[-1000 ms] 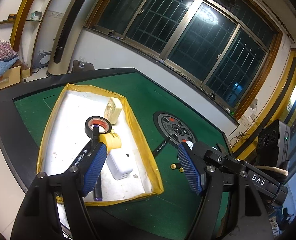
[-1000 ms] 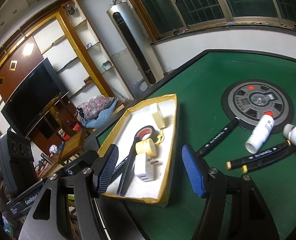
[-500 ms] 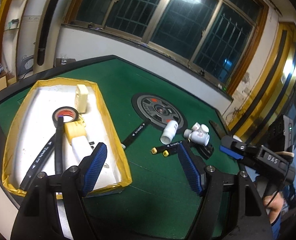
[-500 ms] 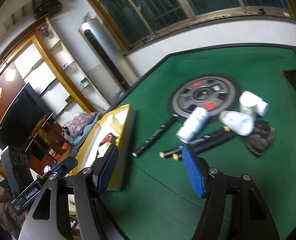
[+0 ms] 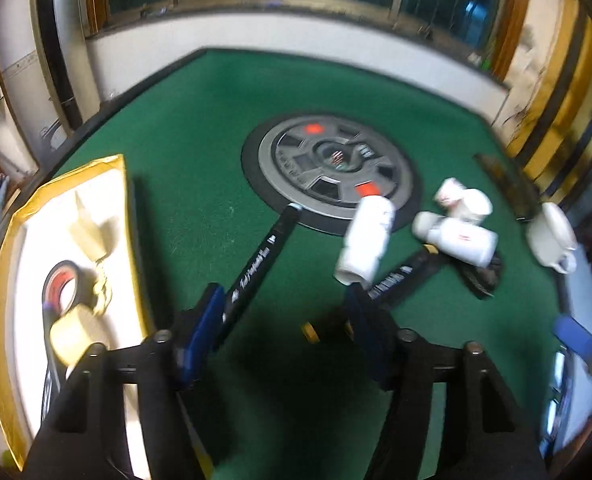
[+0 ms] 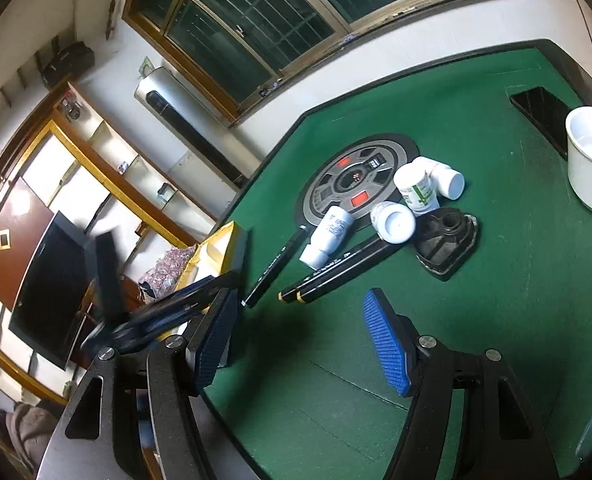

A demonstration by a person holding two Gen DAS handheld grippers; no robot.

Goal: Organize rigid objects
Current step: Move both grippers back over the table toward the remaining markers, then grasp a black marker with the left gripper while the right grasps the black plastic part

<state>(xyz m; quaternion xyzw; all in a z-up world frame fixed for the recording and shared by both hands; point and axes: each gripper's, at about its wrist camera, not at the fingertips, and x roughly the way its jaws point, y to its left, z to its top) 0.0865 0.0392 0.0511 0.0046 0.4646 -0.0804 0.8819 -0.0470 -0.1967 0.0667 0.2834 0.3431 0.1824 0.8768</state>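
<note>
Two blue-padded grippers, left (image 5: 284,336) and right (image 6: 300,344), are gaping wide, holding nothing, while black marker pens (image 6: 338,268) and white plastic bottles (image 5: 366,248) are lying on green felt table (image 6: 516,300) beside yellow-rimmed tray (image 5: 132,240).

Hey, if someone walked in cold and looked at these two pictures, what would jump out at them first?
Probably the round grey dial set in the middle of the green felt table, with white bottles and black markers tumbled together just in front of it. Next, the yellow-rimmed tray at the table's left edge, already holding a tape roll.
</note>
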